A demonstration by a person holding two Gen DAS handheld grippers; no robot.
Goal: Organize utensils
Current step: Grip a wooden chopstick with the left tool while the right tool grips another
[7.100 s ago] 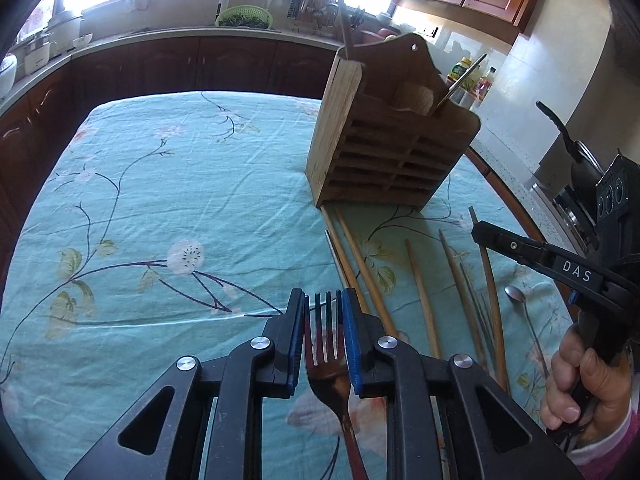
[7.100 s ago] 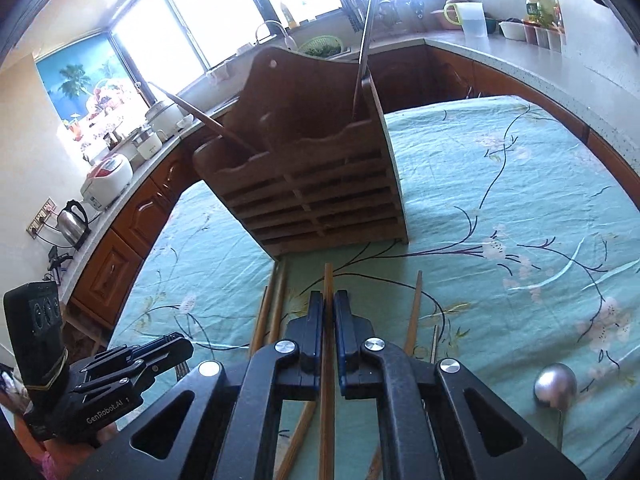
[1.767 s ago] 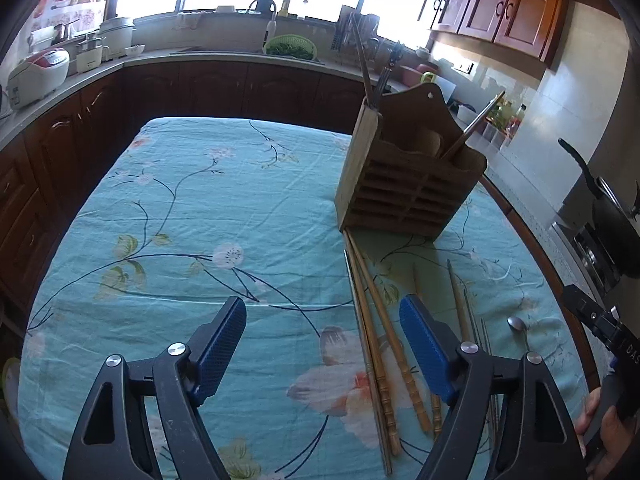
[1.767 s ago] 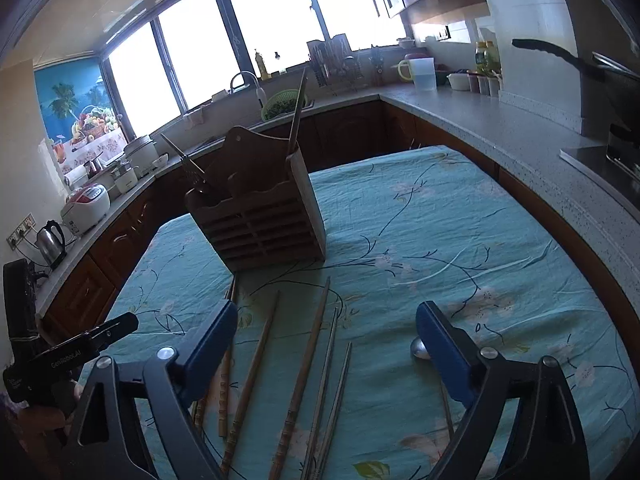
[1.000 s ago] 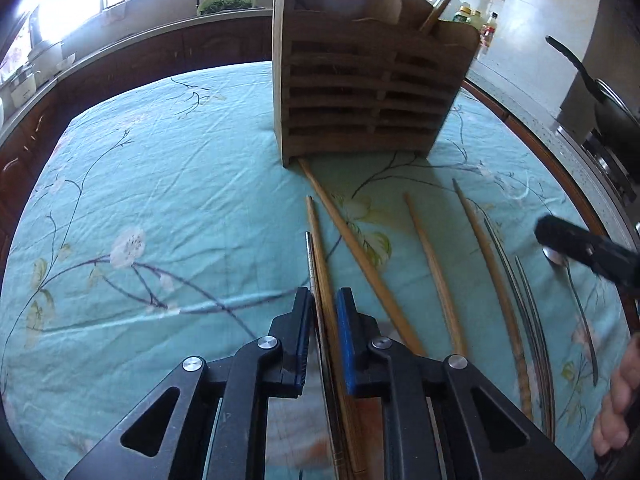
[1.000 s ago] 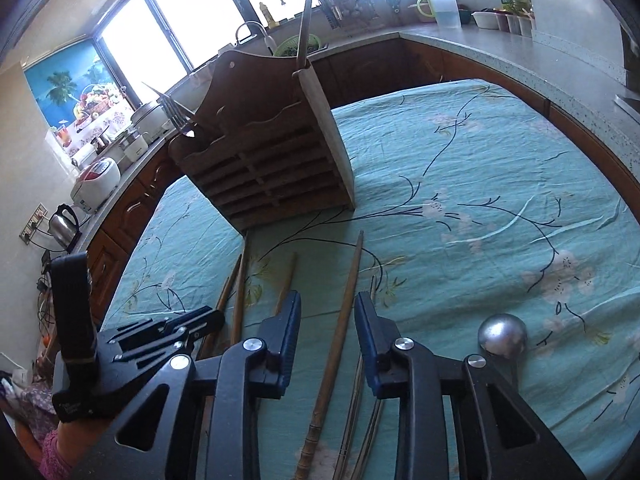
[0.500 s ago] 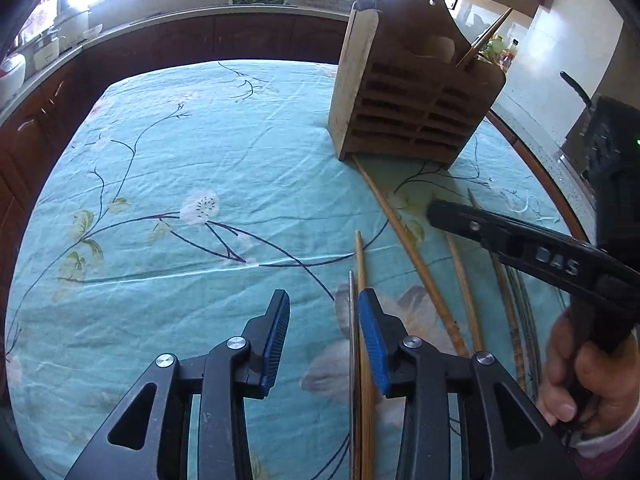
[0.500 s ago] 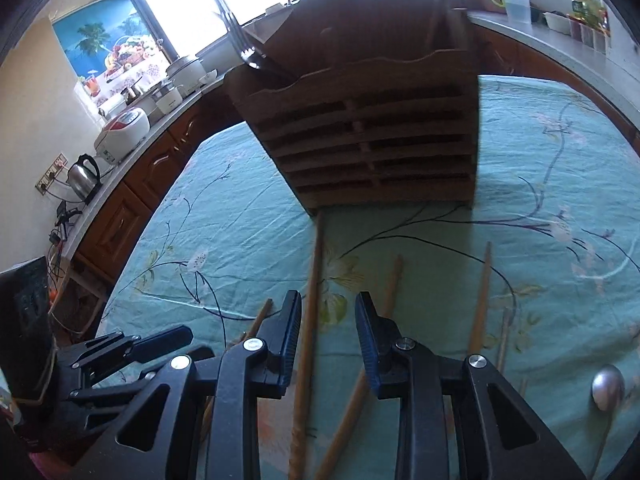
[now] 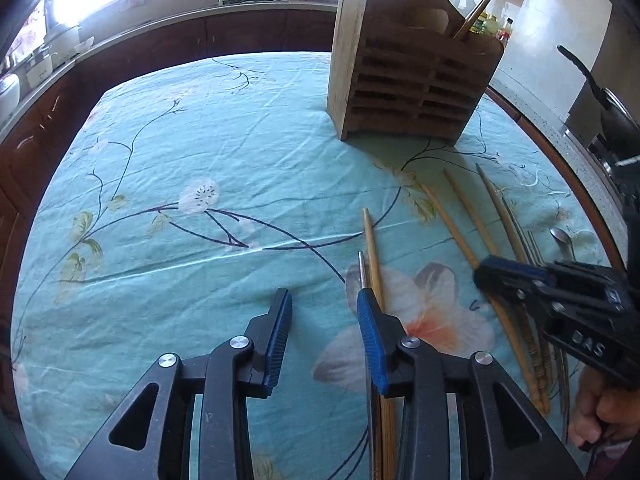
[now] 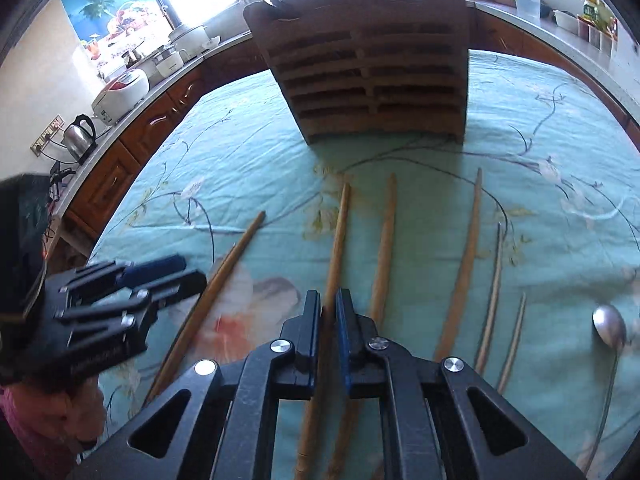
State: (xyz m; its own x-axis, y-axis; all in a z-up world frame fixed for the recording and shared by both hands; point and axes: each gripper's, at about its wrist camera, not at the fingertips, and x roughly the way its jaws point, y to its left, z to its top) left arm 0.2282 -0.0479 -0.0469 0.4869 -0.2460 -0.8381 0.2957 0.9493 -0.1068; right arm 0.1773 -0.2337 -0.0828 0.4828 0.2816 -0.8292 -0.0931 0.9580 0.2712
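The fingers (image 10: 314,320) of the right gripper (image 10: 328,312) are closed almost fully on a wooden chopstick (image 10: 338,232), which passes between the blue pads and points toward the wooden holder (image 10: 372,76). The far tip of this chopstick lies on the tablecloth (image 10: 540,208) a short way in front of the holder. It is hard to tell if the gripped end is lifted or lies flat on the cloth, because the picture is a little blurred there.

The left gripper (image 9: 324,320) is open, with a wide gap between its fingers, and it holds nothing. Just beside its right finger (image 9: 370,328), a second wooden chopstick (image 9: 372,248) and a thin metal chopstick (image 9: 362,268) lie side by side on the cloth, both pointing roughly toward the holder. They are outside the gap, not between the fingers.

The holder stands upright at the far side of the table, and some utensils already stick out of its top. In front of the holder, more wooden chopsticks (image 10: 386,240) lie on the cloth in a loose row, each pointing toward it. To the right of them, as seen from the holder's front, there are thin metal chopsticks (image 10: 494,280), and farther right a metal spoon (image 10: 609,330) with its bowl toward the holder. All of these lie well apart from the holder's base.
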